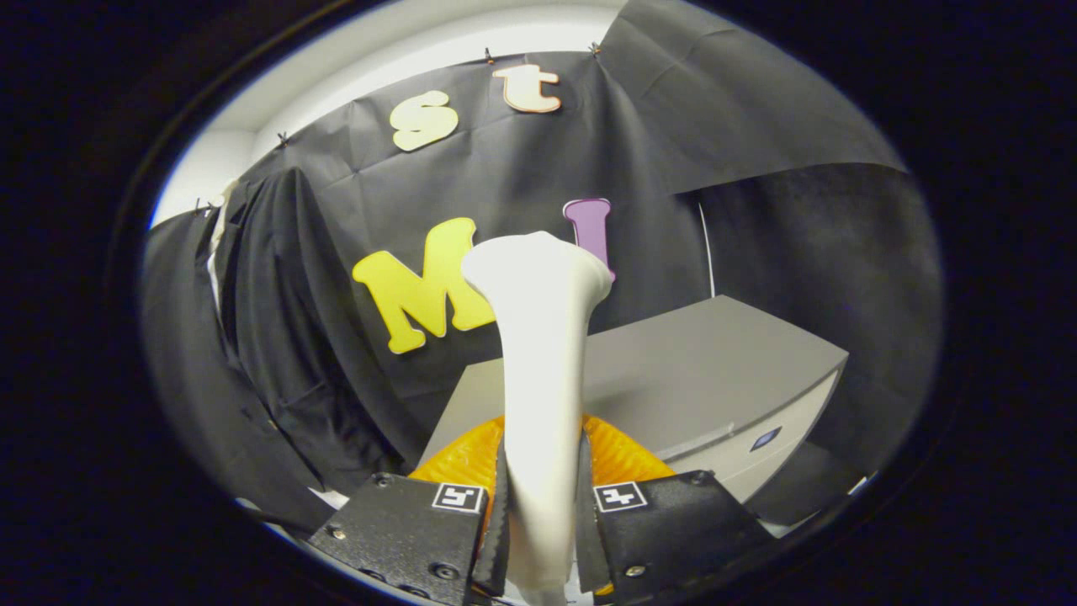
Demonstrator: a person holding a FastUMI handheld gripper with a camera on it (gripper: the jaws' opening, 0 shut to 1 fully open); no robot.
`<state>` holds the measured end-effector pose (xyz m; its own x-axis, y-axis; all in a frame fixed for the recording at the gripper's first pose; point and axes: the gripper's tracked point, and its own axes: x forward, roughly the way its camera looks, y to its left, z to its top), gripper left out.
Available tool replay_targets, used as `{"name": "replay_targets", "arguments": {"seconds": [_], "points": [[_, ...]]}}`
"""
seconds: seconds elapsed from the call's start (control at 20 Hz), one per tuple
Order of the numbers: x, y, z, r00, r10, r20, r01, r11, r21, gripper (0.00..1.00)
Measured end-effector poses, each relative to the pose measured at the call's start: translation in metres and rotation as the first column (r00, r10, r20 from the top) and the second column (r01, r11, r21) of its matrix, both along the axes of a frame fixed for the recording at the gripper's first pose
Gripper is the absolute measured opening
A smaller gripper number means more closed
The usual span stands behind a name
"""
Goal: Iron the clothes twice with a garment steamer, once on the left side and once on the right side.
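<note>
Black cloth hangs as the booth's wall (522,177), and at its left a dark garment (286,337) hangs against it, with a strip of white showing along its upper left edge; it falls in long folds and sits well off to the left of the fingers. Moving right, the gripper (541,513) has its two fingers closed in on the handle of a white steamer (538,370), one finger pressed to each side of it, so the gap between them is only as wide as the handle. The steamer stands nearly upright between the fingers and rises well beyond them, narrow where it is gripped and flaring out to a broad, rounded head at the top. Just behind the handle, low down and partly hidden by the fingers, lies an orange ribbed thing (623,459); what it is cannot be told. Beyond that and to the right stands a grey box (707,370) with a flat top and a small dark mark on its front face. Further right the wall cloth hangs in shadow.
</note>
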<state>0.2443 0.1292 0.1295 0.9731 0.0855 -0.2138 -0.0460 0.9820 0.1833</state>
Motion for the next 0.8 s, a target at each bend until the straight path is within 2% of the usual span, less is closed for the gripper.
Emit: {"name": "replay_targets", "arguments": {"seconds": [0.6, 0.8], "points": [[-0.114, 0.107, -0.009, 0.997, 0.070, 0.041, -0.071, 0.997, 0.023, 0.34], [-0.149, 0.152, -0.007, 0.989, 0.129, 0.068, -0.130, 0.991, 0.015, 0.34]]}}
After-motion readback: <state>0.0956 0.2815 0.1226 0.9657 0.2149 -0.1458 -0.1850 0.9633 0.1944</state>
